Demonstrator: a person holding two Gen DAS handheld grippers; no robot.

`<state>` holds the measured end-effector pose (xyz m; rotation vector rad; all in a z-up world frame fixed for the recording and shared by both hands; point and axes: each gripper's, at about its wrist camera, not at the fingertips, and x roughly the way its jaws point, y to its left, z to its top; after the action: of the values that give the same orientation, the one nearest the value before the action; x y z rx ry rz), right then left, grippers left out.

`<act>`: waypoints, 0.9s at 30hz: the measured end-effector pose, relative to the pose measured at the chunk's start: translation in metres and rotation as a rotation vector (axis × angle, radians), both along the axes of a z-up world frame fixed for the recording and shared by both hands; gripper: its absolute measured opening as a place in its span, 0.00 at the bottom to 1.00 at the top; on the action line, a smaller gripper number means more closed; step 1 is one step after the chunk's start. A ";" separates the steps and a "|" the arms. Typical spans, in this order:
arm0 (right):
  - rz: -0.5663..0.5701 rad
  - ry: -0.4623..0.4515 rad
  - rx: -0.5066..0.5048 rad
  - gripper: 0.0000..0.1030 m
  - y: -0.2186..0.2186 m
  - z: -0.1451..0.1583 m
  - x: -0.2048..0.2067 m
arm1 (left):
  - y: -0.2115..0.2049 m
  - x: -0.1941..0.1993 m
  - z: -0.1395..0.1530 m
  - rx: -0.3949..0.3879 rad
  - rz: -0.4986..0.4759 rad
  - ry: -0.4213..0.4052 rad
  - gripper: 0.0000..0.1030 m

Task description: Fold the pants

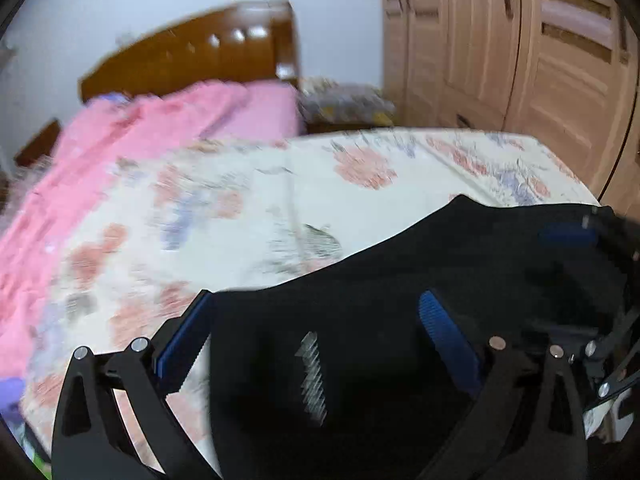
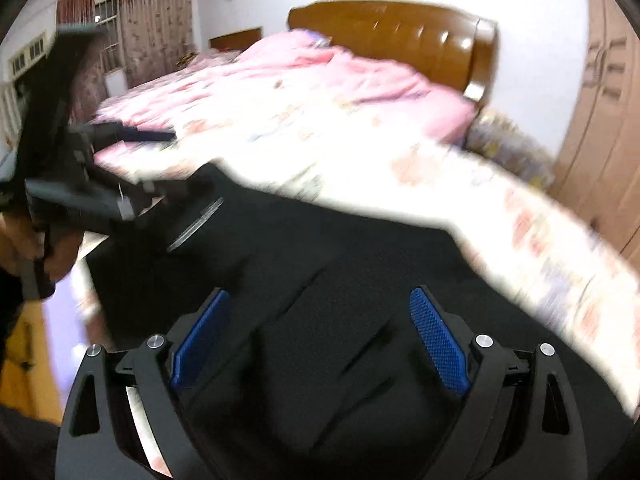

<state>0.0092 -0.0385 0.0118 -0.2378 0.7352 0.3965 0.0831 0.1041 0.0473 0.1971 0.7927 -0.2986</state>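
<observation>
Black pants lie on a floral sheet on the bed; they also fill the lower middle of the right wrist view. My left gripper is open, its blue pads wide apart just above the near part of the pants, with black cloth between them. My right gripper is open too, blue pads spread over the pants' near edge. The left gripper also shows at the left of the right wrist view, over the pants' far left end. Both views are blurred.
A pink quilt covers the far part of the bed, before a brown wooden headboard. A wooden wardrobe stands on the right. A cluttered bedside stand sits between bed and wardrobe. Curtained windows are at the far left.
</observation>
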 end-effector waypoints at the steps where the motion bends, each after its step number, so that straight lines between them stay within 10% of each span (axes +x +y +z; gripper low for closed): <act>1: -0.031 0.010 -0.005 0.85 -0.003 -0.002 0.014 | -0.006 0.016 -0.012 0.002 -0.009 0.029 0.98; 7: -0.071 0.134 0.116 0.85 -0.016 -0.019 0.086 | -0.005 0.036 -0.053 0.028 0.012 0.065 0.98; 11: -0.049 0.154 -0.031 0.80 0.006 -0.045 0.107 | -0.004 0.037 -0.057 0.038 0.038 0.049 0.99; 19: -0.138 0.107 -0.007 0.67 -0.007 -0.044 0.110 | -0.003 0.036 -0.058 0.062 0.046 0.036 0.99; 27: -0.191 0.141 -0.024 0.87 -0.020 -0.055 0.124 | -0.002 0.038 -0.059 0.057 0.045 0.038 0.99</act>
<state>0.1335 -0.0584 -0.0436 -0.1618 0.8939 0.2241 0.1207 0.1019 -0.0114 0.2275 0.8432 -0.2380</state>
